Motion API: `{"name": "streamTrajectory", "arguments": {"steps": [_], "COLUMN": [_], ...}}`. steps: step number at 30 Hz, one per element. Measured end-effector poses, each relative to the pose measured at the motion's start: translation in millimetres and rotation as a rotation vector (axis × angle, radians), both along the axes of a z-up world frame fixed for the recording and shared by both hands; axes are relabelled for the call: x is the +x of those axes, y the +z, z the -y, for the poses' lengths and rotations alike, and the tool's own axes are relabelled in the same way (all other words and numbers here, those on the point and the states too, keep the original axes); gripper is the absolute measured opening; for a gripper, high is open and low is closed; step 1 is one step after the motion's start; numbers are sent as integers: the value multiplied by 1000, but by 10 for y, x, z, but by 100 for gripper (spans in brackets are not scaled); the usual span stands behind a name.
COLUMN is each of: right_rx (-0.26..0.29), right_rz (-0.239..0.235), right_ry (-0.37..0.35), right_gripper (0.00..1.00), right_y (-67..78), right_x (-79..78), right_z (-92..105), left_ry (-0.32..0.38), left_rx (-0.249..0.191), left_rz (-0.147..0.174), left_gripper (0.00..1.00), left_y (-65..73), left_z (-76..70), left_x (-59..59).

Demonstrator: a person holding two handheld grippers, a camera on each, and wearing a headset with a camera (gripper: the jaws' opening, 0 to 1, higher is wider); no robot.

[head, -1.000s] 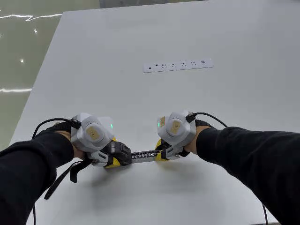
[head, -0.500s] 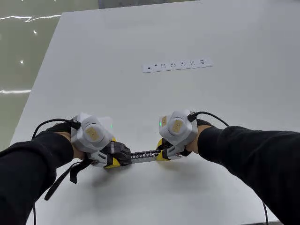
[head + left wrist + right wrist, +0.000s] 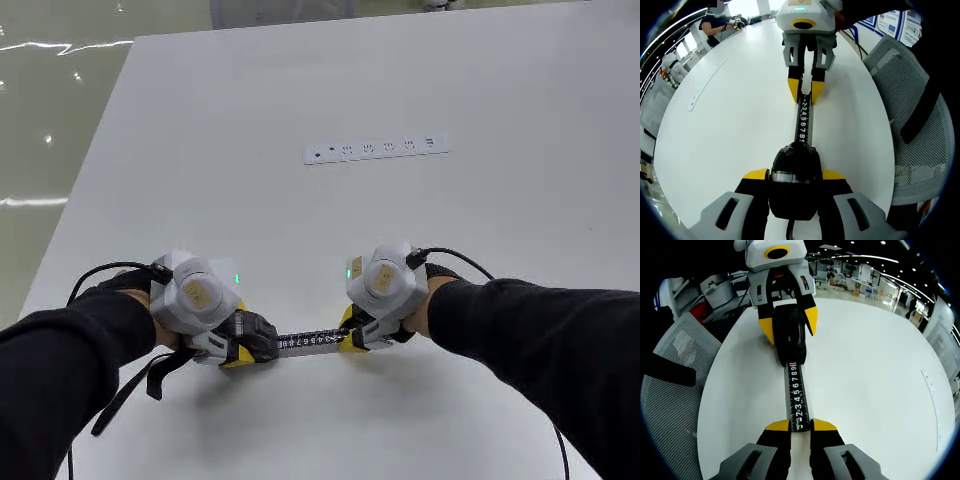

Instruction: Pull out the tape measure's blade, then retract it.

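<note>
The black tape measure case lies low over the white table, and my left gripper is shut on the case. A short length of numbered blade runs from the case to my right gripper, which is shut on the blade's tip. In the right gripper view the blade stretches from my yellow-tipped gripper to the case. In the left gripper view the blade reaches the right gripper opposite.
A white power strip lies flat on the table farther back, in the middle. A black strap hangs from the case past the left hand. A mesh chair stands at the table's near edge.
The blade's exposed length between the grippers has grown slightly, the right gripper having shifted a little to the right. The camera has tilted, moving everything lower in view.
</note>
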State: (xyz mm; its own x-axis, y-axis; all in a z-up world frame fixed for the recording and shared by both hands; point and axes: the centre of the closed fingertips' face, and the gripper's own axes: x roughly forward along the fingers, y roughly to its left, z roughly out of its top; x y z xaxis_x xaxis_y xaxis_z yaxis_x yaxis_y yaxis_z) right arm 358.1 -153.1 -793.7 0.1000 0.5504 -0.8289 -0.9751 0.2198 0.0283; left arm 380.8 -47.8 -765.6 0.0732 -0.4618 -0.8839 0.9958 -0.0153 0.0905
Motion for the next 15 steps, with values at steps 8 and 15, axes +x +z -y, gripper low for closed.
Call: {"name": "streamTrajectory", "arguments": {"steps": [8,15], "right_rx": [-3,-8], "right_rz": [-3,-7], "right_ry": [-1,3], "right_gripper": [9,9], "right_y": [-4,-2], "right_x": [-4,-11], "right_z": [45,86], "left_ry": [7,8], "left_rx": [3,4], "left_rz": [1,-1], "left_gripper": [31,31], "left_y": [-1,-1], "left_z": [1,-2], "left_x": [-1,-1]}}
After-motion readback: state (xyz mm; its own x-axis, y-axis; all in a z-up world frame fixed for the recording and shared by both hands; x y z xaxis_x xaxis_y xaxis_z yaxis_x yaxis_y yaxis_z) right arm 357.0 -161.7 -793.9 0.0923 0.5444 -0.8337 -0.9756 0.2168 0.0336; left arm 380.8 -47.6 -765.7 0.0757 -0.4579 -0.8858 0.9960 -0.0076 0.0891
